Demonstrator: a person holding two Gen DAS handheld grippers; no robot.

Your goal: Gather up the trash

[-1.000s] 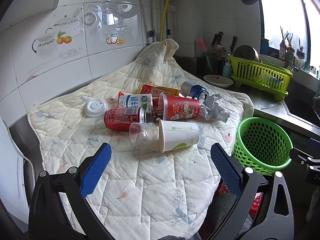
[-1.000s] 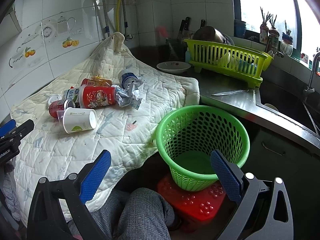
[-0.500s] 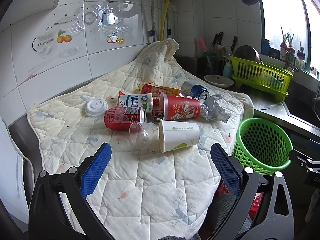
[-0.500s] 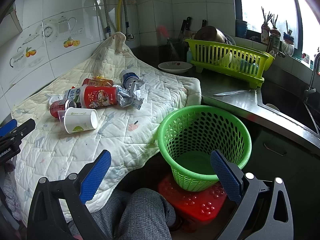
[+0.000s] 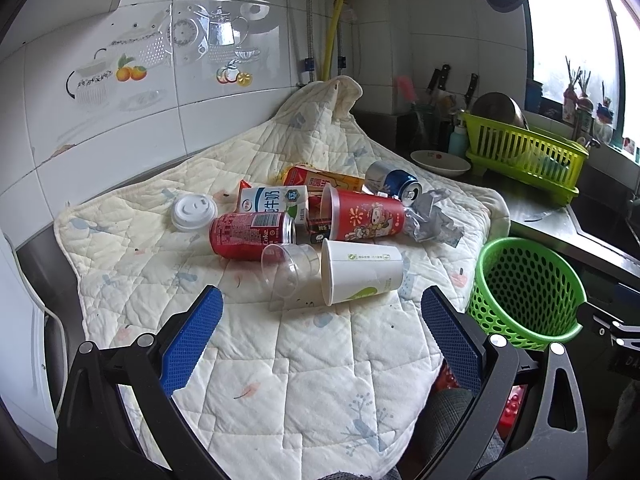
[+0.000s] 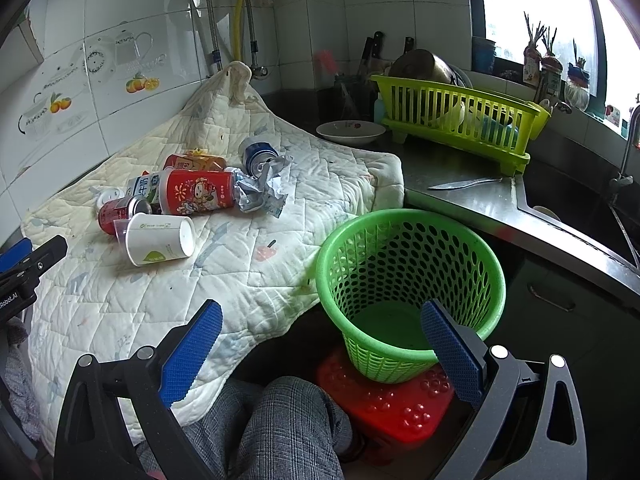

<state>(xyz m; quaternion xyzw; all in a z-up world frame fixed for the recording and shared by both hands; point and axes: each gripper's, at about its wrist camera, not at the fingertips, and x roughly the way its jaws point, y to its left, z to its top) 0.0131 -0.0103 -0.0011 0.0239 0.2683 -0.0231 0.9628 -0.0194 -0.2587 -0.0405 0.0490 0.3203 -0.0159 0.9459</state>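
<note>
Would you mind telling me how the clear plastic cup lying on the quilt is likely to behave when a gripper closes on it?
The clear plastic cup looks thin-walled, so it will probably flex or crumple under a firm squeeze. It appears empty, hence likely very light. Lying on its side beside the white paper cup, it may roll or skid if nudged.

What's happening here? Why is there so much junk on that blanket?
A person is about to collect trash using two hand-held grippers. The left gripper and right gripper are both open and holding nothing. Cups, cans and cartons lie in a pile on the blanket. The green basket beside it looks empty.
</note>
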